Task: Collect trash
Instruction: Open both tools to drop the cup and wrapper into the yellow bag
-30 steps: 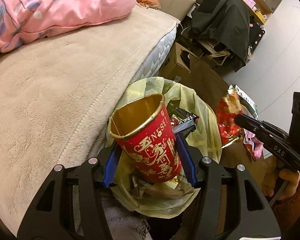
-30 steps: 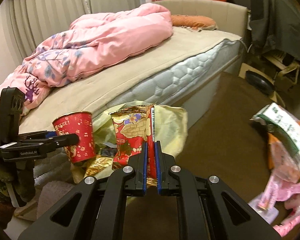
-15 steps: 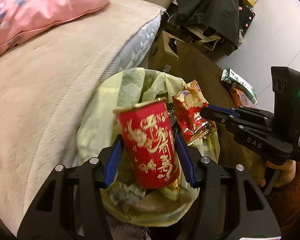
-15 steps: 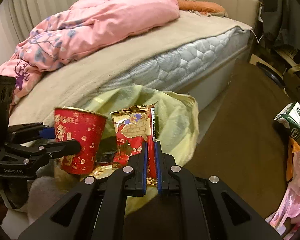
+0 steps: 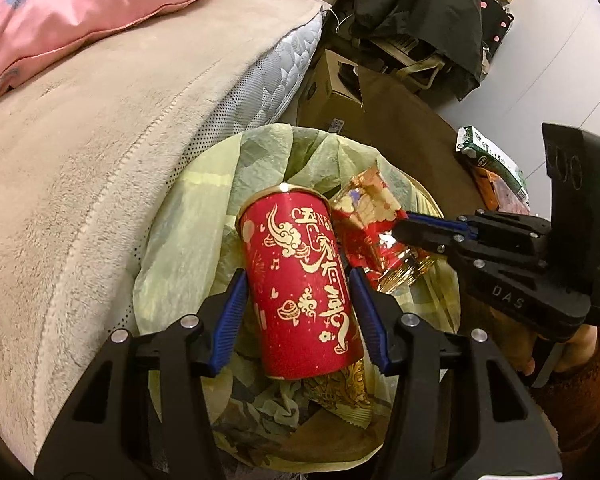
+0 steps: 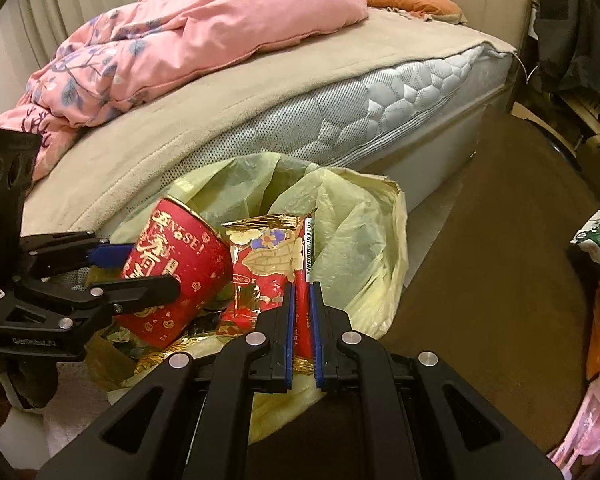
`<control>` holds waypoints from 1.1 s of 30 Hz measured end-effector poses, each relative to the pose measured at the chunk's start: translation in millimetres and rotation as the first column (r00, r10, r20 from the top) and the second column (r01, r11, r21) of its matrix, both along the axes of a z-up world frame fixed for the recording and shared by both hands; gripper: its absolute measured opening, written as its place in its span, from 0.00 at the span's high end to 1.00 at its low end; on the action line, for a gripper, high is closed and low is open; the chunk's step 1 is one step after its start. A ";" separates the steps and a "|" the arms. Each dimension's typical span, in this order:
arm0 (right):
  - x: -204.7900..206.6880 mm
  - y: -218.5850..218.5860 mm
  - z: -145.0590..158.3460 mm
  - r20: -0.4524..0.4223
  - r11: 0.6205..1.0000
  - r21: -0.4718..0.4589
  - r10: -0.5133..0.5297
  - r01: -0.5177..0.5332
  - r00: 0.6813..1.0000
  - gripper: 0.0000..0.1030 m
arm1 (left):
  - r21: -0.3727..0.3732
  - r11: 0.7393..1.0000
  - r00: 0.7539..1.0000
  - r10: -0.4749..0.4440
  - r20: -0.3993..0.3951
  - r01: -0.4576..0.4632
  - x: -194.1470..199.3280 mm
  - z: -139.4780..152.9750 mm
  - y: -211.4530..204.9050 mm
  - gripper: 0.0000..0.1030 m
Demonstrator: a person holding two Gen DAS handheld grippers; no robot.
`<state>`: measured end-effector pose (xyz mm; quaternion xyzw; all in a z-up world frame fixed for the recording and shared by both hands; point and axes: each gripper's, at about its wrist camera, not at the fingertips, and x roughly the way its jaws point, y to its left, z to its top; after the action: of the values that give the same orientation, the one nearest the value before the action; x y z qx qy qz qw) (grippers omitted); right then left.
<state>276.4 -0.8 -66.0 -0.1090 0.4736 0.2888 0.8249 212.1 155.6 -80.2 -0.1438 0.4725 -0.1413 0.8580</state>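
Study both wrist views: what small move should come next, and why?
Probably open both grippers. The left gripper holds the red cup and the right gripper pinches the snack wrapper, both already over the mouth of the yellow-green trash bag, so released, they should drop in.

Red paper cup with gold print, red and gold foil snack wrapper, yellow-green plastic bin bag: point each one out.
Red paper cup (image 5: 300,280), left wrist view, printed side wall.
Foil snack wrapper (image 6: 268,264), right wrist view, front panel.
Bin bag (image 6: 352,232), right wrist view, inner right wall.
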 end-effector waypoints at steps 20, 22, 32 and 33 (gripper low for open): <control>-13.9 -19.8 23.6 0.077 0.998 0.029 -0.050 0.048 0.996 0.86 | 0.022 0.994 0.991 0.107 0.081 -0.109 -8.4 36.0 18.2 0.45; -16.9 -24.8 29.0 0.092 0.997 0.039 -0.064 0.060 0.994 0.86 | 0.037 0.990 0.986 0.133 0.100 -0.137 -12.3 44.1 21.2 0.45; -56.2 -80.5 68.8 0.208 0.989 0.084 -0.138 0.123 0.968 0.86 | 0.085 0.982 0.967 0.150 0.205 -0.170 -36.2 85.4 -7.4 0.45; -60.0 -87.4 72.0 0.220 0.988 0.083 -0.145 0.130 0.965 0.86 | 0.079 0.984 0.965 0.140 0.221 -0.161 -38.8 90.3 -15.6 0.45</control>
<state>216.4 -88.2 6.0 -0.0800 0.3736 0.2325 0.8944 173.3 140.1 10.0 -0.1219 0.3710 -0.0674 0.9181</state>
